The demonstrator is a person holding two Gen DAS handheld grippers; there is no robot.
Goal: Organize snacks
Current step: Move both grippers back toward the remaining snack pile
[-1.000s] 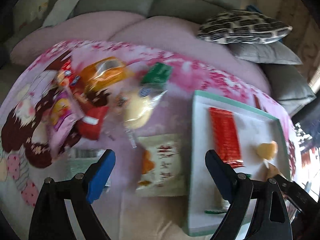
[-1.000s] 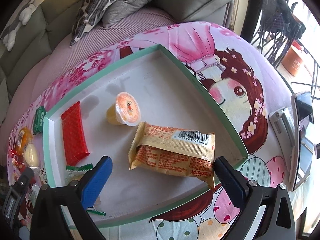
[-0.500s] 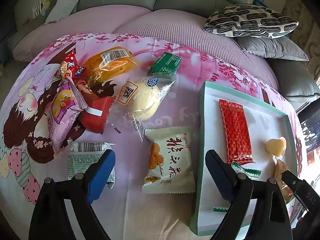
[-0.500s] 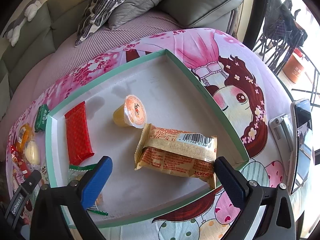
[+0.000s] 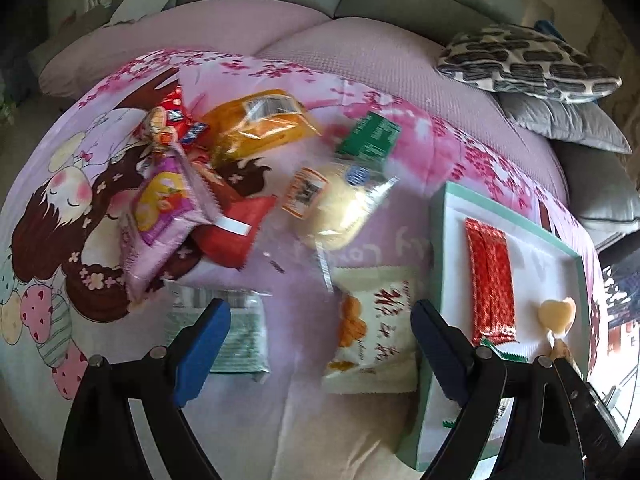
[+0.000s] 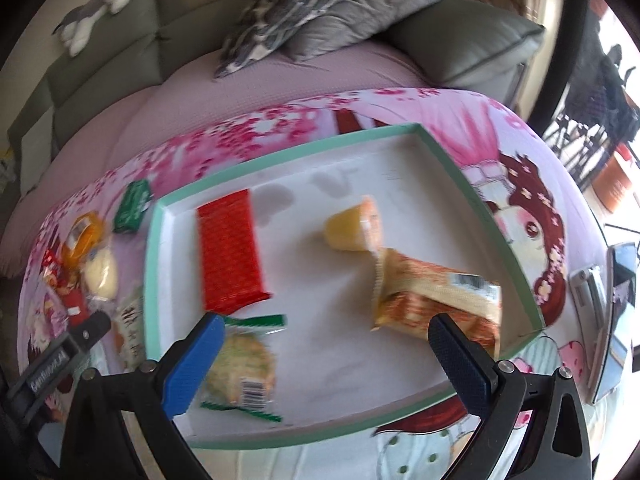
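Left wrist view shows us our left gripper [image 5: 316, 344] with its jaws wide apart and nothing between them, hanging over a white snack packet with red characters [image 5: 372, 328] that lies on the pink cartoon-print cloth [image 5: 60, 208]. Just left of it lies a pale green packet [image 5: 236, 332]. Farther off we see a loose pile: a pink packet [image 5: 160, 216], a red packet [image 5: 236, 232], an orange packet [image 5: 260, 124], a clear-wrapped yellow bun [image 5: 344, 208] and a small green packet [image 5: 370, 136].

From the right wrist view, our right gripper [image 6: 324, 360] is also spread wide and empty, above the white tray with a mint-green rim [image 6: 280, 156]. Inside the tray lie a long red packet [image 6: 230, 252], a yellow jelly cup [image 6: 352, 228] on its side, a tan packet with a barcode [image 6: 440, 300], and a green-edged clear packet [image 6: 244, 368] near the left finger. A phone [image 6: 612, 320] rests on the cloth right of the tray.
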